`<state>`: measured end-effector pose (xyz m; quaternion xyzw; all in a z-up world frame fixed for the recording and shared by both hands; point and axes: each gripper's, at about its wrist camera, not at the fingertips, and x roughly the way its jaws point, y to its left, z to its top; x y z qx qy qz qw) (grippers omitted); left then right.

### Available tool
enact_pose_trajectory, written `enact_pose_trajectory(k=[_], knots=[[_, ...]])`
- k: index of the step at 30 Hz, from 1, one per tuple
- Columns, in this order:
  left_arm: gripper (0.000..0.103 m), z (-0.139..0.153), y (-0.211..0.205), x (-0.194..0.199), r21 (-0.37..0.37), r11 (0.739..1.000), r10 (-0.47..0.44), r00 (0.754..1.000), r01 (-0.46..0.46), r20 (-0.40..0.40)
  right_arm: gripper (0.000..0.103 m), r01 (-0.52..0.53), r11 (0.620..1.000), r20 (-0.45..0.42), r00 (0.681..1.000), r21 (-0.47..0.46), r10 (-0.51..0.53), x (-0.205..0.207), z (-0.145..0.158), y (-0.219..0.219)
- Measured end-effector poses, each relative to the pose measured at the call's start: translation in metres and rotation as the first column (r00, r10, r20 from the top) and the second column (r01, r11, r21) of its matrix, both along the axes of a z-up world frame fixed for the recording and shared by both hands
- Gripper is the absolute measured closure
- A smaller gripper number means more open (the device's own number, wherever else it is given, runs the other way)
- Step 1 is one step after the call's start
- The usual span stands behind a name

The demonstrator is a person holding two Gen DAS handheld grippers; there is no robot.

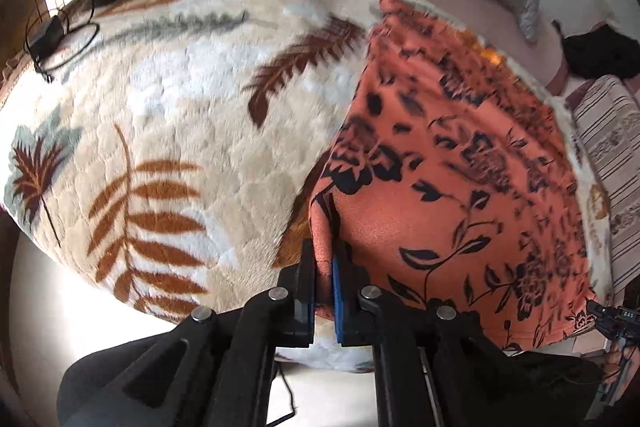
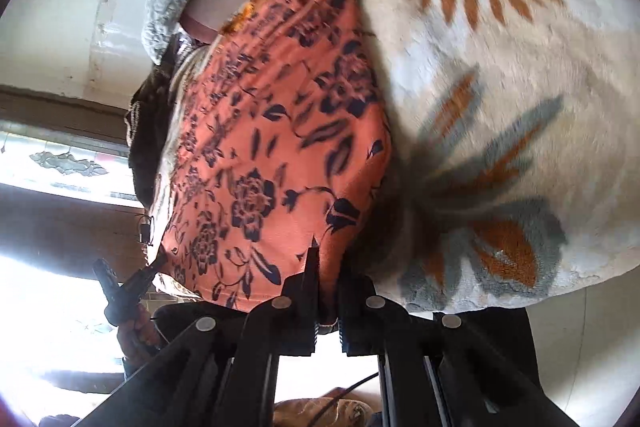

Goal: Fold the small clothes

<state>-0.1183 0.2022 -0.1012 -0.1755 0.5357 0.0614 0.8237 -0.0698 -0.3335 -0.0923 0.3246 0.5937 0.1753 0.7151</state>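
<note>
My left fingers and right fingers each pinch a near corner of the orange cloth on the bed; next, I'd lift and fold it away.

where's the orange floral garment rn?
The orange floral garment lies flat on the leaf-print blanket, right side in the left wrist view, its near edge pinched in both grippers' jaws.

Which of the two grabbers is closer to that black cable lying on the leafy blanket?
Left. The left gripper pinches the orange garment's edge on the side where the black cable lies. The right gripper grips the garment's other near corner, with the cloth between.
</note>
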Motion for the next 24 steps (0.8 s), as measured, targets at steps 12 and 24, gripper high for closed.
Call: enact_pose_trajectory(k=[12,24], knots=[[0.096,0.036,-0.003,0.041,-0.032,0.997,-0.069,0.996,0.071,0.052,0.096,0.035,0.991,0.031,0.999,0.128,-0.039,0.041,0.008,-0.002],[0.047,0.055,0.002,0.330,0.064,0.998,-0.033,0.986,0.023,0.166,0.042,0.214,0.968,0.267,0.933,0.134,-0.243,0.336,0.039,-0.011]])
